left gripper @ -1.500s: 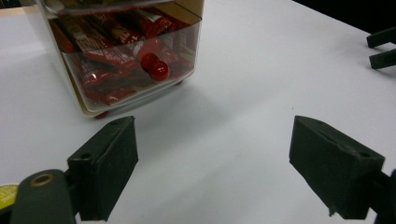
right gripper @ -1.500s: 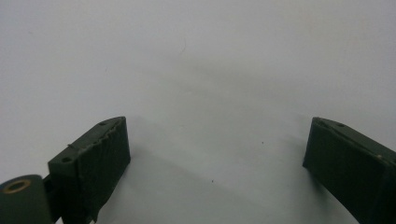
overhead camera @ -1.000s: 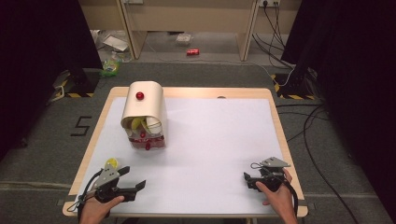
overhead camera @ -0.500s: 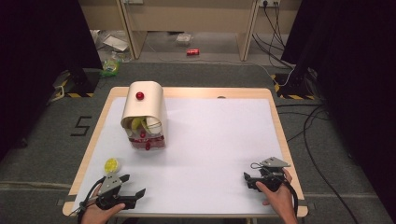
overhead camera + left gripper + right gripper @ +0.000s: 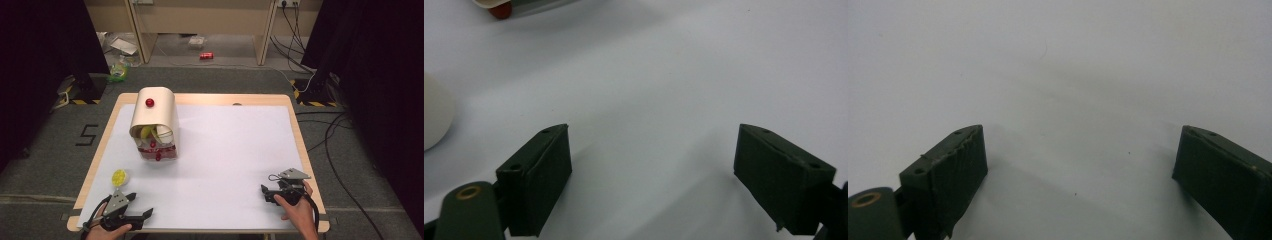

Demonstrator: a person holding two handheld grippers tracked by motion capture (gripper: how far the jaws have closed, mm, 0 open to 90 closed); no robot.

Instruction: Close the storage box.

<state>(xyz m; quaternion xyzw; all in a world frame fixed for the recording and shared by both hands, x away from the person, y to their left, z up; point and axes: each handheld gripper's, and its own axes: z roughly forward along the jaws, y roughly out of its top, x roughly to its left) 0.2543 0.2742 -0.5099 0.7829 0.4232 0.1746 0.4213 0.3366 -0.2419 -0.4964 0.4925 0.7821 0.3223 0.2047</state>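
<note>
High view: we see the left gripper (image 5: pixel 141 216) at the table's 7 o'clock corner, held low over the white sheet (image 5: pixel 230 155), and the right gripper (image 5: pixel 265 192) at about 4 o'clock near the front edge. Nearest the left gripper lies a small yellow disc (image 5: pixel 119 177), just beyond it toward 11 o'clock and apart from the jaws. Farther along that line, at about 10 o'clock on the table, stands a cream arch-shaped box (image 5: pixel 155 117) with a red knob (image 5: pixel 149 102); its open front shows yellow and red pieces.

Left gripper view: we find both jaws spread wide with bare white sheet between them; a cream rounded edge (image 5: pixel 435 120) sits at 9 o'clock and a red piece (image 5: pixel 500 10) at 11 o'clock.

Right gripper view: we find the 2 jaws equally wide apart, clamped on nothing.
</note>
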